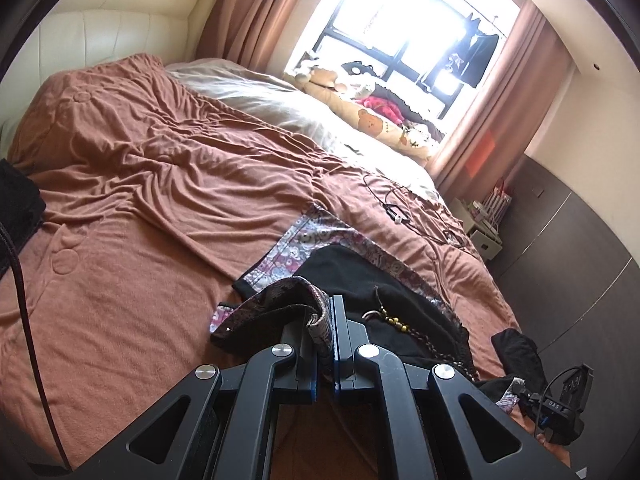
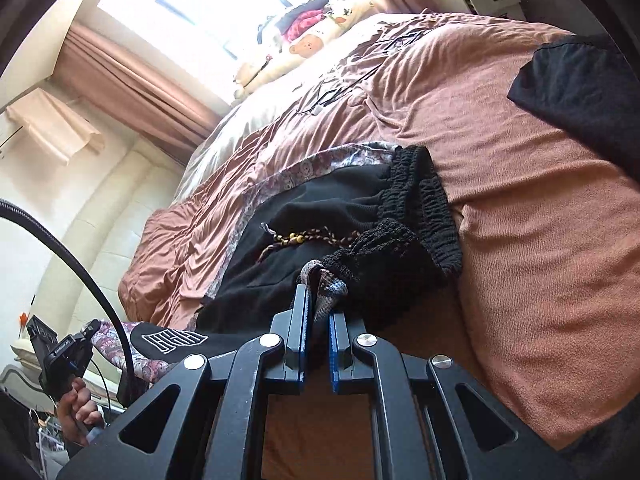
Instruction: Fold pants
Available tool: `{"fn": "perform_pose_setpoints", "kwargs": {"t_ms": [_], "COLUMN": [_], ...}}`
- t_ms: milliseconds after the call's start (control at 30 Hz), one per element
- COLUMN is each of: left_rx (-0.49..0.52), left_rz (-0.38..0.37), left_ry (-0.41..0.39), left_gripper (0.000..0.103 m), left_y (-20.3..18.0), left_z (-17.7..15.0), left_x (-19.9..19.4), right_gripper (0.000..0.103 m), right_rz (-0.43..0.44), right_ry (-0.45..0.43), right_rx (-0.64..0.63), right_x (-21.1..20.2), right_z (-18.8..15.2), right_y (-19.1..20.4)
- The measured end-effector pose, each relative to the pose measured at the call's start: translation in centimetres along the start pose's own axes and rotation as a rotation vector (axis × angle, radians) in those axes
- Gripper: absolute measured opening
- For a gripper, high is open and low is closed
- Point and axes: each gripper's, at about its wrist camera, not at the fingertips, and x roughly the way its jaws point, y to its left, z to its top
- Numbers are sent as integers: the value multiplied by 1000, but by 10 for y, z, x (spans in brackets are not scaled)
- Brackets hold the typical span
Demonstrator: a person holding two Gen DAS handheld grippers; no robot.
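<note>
Black pants [image 1: 360, 280] with a patterned pink-purple trim lie on a rust-coloured bedspread [image 1: 140, 200]. My left gripper [image 1: 326, 308] is shut on a patterned edge of the pants, lifted off the bed. In the right wrist view the pants [image 2: 320, 220] show a black elastic waistband [image 2: 424, 200] and a beaded drawstring [image 2: 296, 238]. My right gripper [image 2: 318, 300] is shut on a fold of patterned fabric at the waistband. The other gripper [image 2: 64, 356], held by a hand [image 2: 76, 404], shows at lower left there.
A black garment [image 2: 580, 88] lies further along the bed. Cables [image 1: 396, 208] rest on the bedspread near a pale duvet [image 1: 280, 104] and bear-print pillow [image 1: 376, 120] by the window. A padded headboard [image 1: 120, 20] and a small white cabinet [image 1: 484, 232] border the bed.
</note>
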Motion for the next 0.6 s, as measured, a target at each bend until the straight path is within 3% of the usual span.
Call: {"fn": "perform_pose_setpoints", "kwargs": {"t_ms": [600], "left_rx": [-17], "left_rz": [22], "left_ry": [70], "left_gripper": [5], "left_y": [0], "left_z": [73], "left_x": [122], "right_gripper": [5], "right_rz": [-75], "right_ry": [-32], "right_rx": [156], "right_x": [76], "right_z": [63], "right_y": [-7]}}
